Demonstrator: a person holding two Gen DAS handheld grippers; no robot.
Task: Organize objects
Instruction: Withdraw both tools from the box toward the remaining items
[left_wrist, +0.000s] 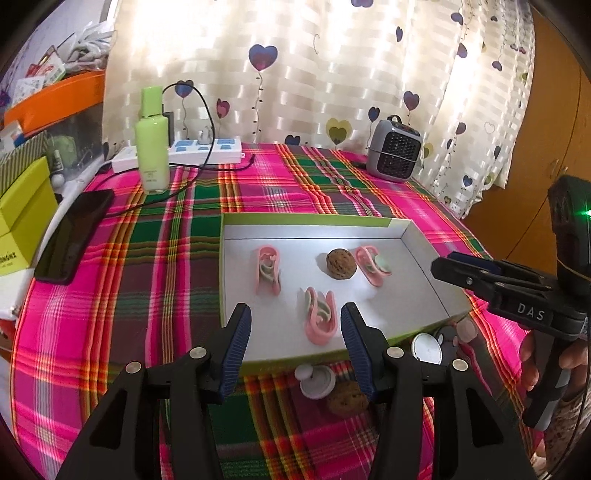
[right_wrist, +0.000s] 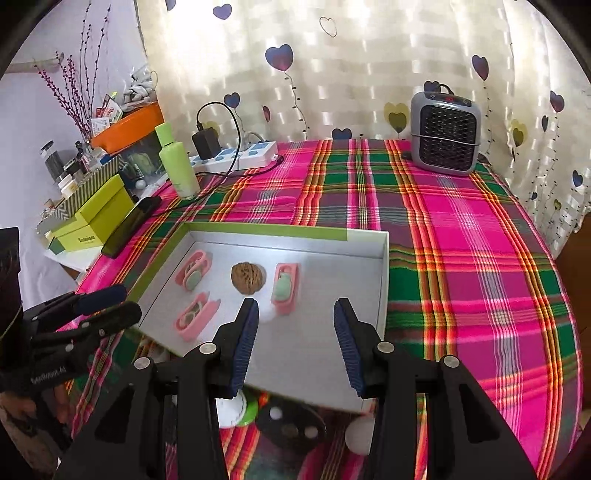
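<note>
On the plaid-covered table, the left gripper (left_wrist: 295, 347) hangs with fingers apart and empty over the near rim of the shallow box (left_wrist: 314, 225), which holds three pink clips (left_wrist: 266, 269) and a walnut (left_wrist: 341, 265); the right gripper (right_wrist: 295, 343), likewise spread, hovers above the box floor, while what may be a second walnut (left_wrist: 347, 402) lies outside.

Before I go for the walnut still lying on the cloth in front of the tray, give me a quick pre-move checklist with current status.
1. Left tool open, holding nothing: ok.
2. Right tool open, holding nothing: ok.
3. Walnut on the cloth in view: ok, partly hidden behind a left finger.
4. Nothing crowding that walnut: not ok, a small grey knob piece sits against it.
5. Room in the tray: ok, right part bare.
6. Tools apart from each other: ok.
</note>
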